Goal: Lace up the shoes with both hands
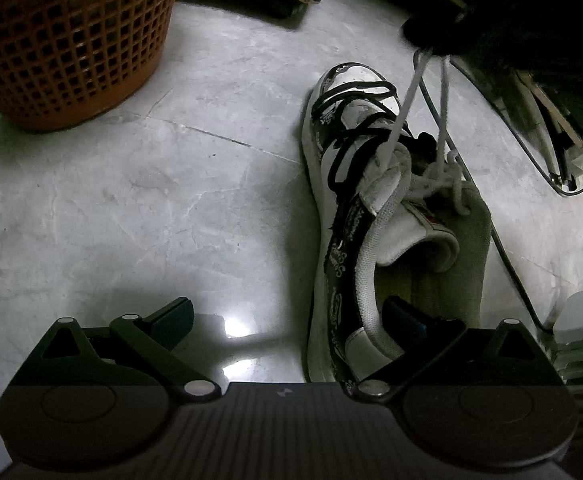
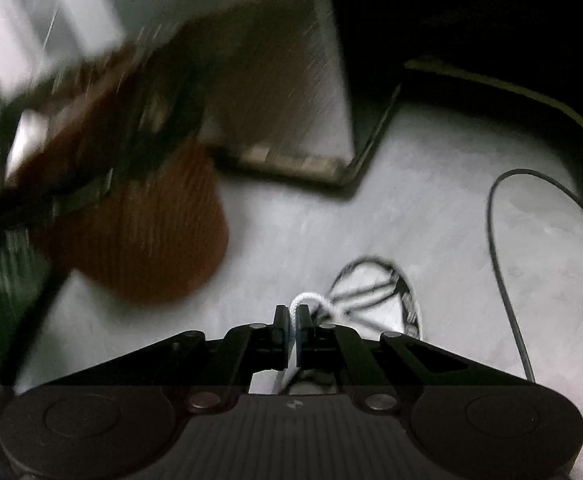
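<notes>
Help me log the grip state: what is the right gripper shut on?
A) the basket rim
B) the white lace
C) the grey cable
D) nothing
B: in the right wrist view the right gripper has its jaws shut on the white lace, which loops out just past the pads toward the shoe below.

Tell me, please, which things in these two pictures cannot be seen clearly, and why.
- Left wrist view: the right gripper is lost in darkness; only taut shoelace strands lead to it.
- Left wrist view: the shoe heel is hidden behind the left gripper.
- Right wrist view: the orange basket is smeared by motion blur.
- Right wrist view: most of the shoe sits behind the gripper.
</notes>
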The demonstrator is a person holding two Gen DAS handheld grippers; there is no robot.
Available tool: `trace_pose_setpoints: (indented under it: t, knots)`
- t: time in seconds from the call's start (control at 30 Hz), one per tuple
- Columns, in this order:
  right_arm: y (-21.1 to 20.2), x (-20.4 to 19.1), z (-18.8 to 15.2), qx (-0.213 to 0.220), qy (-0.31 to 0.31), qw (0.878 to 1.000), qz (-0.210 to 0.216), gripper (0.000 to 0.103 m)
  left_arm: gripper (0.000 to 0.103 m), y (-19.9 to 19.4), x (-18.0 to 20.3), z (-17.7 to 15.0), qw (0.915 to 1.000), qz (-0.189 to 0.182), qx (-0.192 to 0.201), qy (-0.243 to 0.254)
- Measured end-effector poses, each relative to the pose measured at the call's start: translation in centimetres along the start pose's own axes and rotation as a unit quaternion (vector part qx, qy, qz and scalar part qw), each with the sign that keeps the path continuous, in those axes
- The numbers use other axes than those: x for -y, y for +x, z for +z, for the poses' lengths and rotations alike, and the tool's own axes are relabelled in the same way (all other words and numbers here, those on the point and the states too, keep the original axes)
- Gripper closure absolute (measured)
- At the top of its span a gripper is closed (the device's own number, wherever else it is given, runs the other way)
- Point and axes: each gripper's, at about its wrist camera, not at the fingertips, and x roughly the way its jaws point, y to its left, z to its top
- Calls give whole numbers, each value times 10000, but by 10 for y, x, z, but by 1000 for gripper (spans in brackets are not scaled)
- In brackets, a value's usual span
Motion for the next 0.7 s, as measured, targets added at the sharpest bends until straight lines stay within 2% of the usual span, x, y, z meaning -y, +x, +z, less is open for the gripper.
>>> trace_pose_setpoints:
  t: [0.07, 0.2, 0.43, 0.7]
  knots:
    - [-2, 6, 3, 36, 170, 9998, 11, 99, 0, 0, 0, 0, 10000, 4, 4, 0]
    - [2, 2, -3, -78, 24, 10000, -26, 99, 0, -2, 3, 1, 10000, 47, 42, 58]
    - [-8, -9, -2, 119, -249, 9996, 54, 99, 0, -15, -3, 6, 9988, -99, 439, -177]
    - [-18, 0, -4, 430, 154, 9988, 193, 99, 0, -24, -11, 9, 9957, -158, 786, -471]
